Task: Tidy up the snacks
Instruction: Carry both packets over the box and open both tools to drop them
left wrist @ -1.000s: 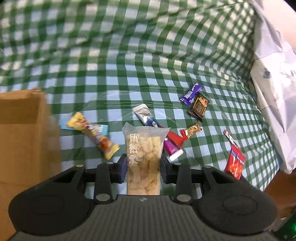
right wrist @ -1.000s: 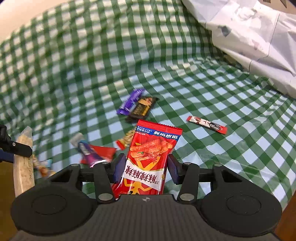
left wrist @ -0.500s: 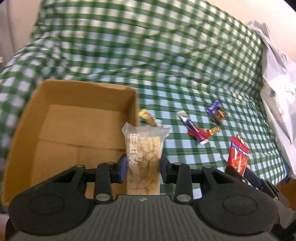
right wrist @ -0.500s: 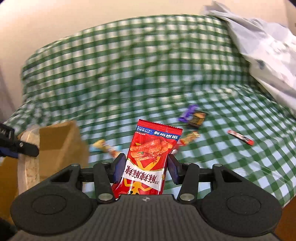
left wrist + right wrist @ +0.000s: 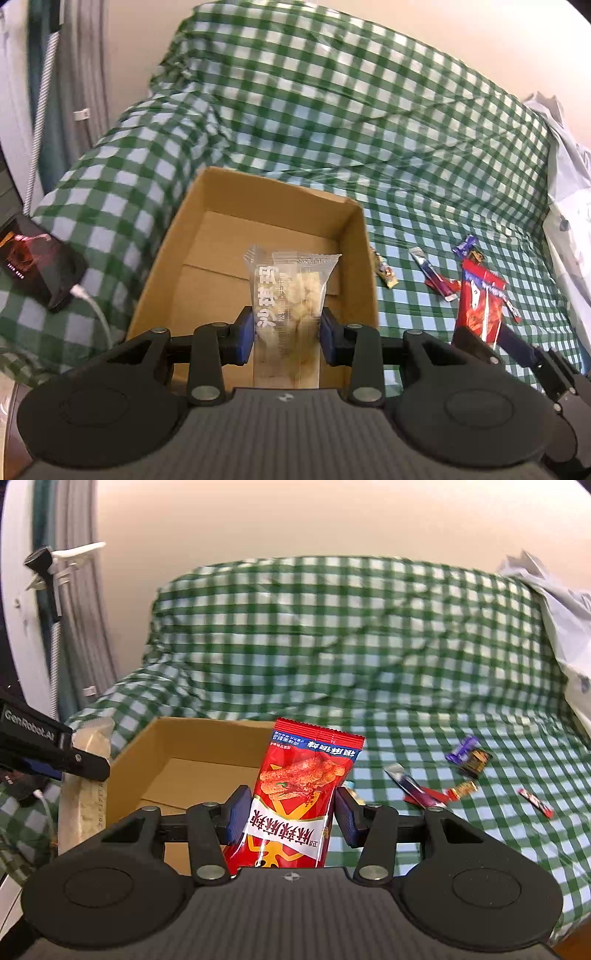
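My left gripper (image 5: 287,338) is shut on a clear packet of pale puffed snack (image 5: 290,295), held upright above the open cardboard box (image 5: 184,236), whose floor looks bare. My right gripper (image 5: 290,818) is shut on a red spicy-strip packet (image 5: 303,794), which hangs over the box's (image 5: 136,746) right wall. In the left wrist view the red packet (image 5: 480,306) shows at the right with the right gripper under it. In the right wrist view the left gripper's finger and the pale packet (image 5: 86,775) show at the left edge.
Several small snacks (image 5: 436,277) lie on the green checked cloth (image 5: 369,129) right of the box: a purple wrapper (image 5: 461,753), a dark one (image 5: 476,762), a red stick (image 5: 535,803). A phone on a cable (image 5: 40,266) lies left of the box. White plastic bag (image 5: 565,620) at right.
Both grippers rose and swung left with their packets. The box went from the left edge of the views to right under the left gripper, and the loose snacks slid to the right.
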`<state>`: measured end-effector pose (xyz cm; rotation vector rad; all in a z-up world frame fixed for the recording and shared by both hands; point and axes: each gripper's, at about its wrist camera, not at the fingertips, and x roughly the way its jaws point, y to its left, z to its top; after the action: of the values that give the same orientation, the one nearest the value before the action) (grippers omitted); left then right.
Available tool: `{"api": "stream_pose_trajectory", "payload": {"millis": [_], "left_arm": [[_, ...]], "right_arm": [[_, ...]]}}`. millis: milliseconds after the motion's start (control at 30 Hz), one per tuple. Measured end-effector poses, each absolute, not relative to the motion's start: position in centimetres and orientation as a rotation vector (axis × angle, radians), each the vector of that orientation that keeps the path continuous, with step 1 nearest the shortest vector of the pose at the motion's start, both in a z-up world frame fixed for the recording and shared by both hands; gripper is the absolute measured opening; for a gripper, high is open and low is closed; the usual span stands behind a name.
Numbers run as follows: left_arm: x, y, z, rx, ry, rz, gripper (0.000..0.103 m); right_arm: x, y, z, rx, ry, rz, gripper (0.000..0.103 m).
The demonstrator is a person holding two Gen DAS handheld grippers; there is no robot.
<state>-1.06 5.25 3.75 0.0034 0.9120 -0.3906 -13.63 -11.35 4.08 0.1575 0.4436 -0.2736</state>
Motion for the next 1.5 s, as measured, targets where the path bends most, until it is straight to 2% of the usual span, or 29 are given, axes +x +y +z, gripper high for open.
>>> {"api": "stream_pose_trajectory", "payload": {"millis": [600,1500], "left_arm": [[-0.3,9.2,2.8,0.009,0.933,-0.338,0.04],[2.0,8.4,0.5,0.029,0.974,-0.316,0.04]], "right_arm": [[-11.0,-6.4,5.2,0.063,0.468,-0.226,0.051],[-9.0,-7.1,4.0,0.032,0.486,-0.2,0.051]]}}
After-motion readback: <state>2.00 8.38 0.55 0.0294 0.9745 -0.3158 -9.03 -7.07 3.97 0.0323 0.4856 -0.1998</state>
